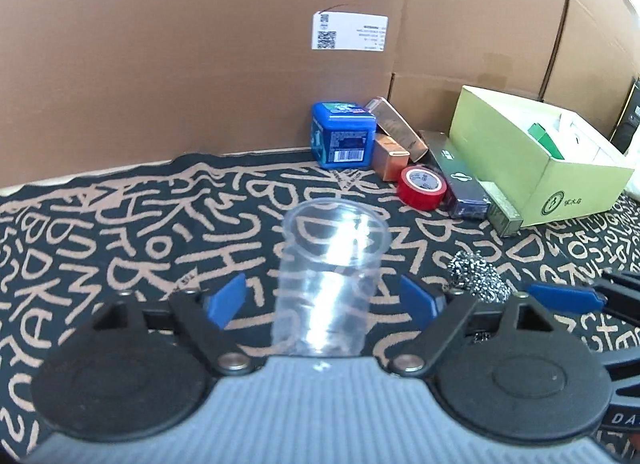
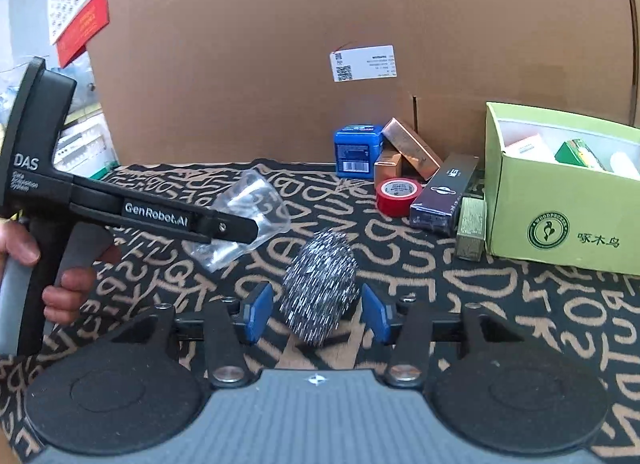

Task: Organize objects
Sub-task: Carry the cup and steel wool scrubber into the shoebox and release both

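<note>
A clear plastic cup (image 1: 332,276) stands tilted between the fingers of my left gripper (image 1: 324,300). A gap shows on each side of it, so the blue pads (image 1: 228,300) do not press on it and the gripper is open. From the right wrist view the cup (image 2: 250,220) leans behind the left gripper's finger (image 2: 224,228), over the patterned cloth. A steel wool scourer (image 2: 320,284) lies between the jaws of my right gripper (image 2: 316,314), which is open with narrow gaps at both pads. The scourer (image 1: 478,276) also shows right of the cup.
At the back, against a cardboard wall (image 1: 200,64), sit a blue box (image 1: 344,136), copper boxes (image 1: 394,132), a red tape roll (image 1: 422,186) and a dark long box (image 1: 460,180). A green open carton (image 1: 540,156) holding several items stands at right. A hand (image 2: 64,288) grips the left handle.
</note>
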A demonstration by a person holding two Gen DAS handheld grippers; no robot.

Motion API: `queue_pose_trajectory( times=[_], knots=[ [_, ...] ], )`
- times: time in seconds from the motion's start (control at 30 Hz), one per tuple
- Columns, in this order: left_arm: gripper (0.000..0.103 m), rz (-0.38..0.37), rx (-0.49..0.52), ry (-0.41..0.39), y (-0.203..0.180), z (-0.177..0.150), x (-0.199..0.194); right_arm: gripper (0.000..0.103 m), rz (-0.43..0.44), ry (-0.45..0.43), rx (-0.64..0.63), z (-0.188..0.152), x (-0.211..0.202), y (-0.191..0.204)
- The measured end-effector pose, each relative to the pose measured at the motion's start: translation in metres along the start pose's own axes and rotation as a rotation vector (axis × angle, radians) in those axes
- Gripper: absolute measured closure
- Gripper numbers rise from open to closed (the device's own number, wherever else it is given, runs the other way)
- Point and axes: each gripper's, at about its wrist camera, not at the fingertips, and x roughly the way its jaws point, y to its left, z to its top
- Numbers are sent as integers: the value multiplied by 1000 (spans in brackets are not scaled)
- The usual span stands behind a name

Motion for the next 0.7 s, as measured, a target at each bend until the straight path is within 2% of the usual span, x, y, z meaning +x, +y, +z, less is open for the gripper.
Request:
queue_pose_trajectory(
  times=[0.17, 0.23, 0.3, 0.4, 0.53, 0.7],
  knots=[
    [23, 23, -5, 0, -1, -1, 4, 50, -5, -1, -7, 3, 15, 1],
    [31, 29, 0, 2, -1, -1, 4, 54, 1, 18, 15, 1, 20, -2],
    [48, 28, 14, 15, -2, -2, 6, 58, 12, 15, 37, -1, 20, -4],
    [52, 35, 25, 21, -5, -3, 6, 60, 19, 13, 44, -3, 17, -5],
    [54, -3, 24, 20, -14, -1, -1, 63, 38, 12, 54, -4, 7, -9],
    [54, -61, 68, -38, -45, 16, -19, 63, 33, -37, 76, -1, -17, -22]
  ],
)
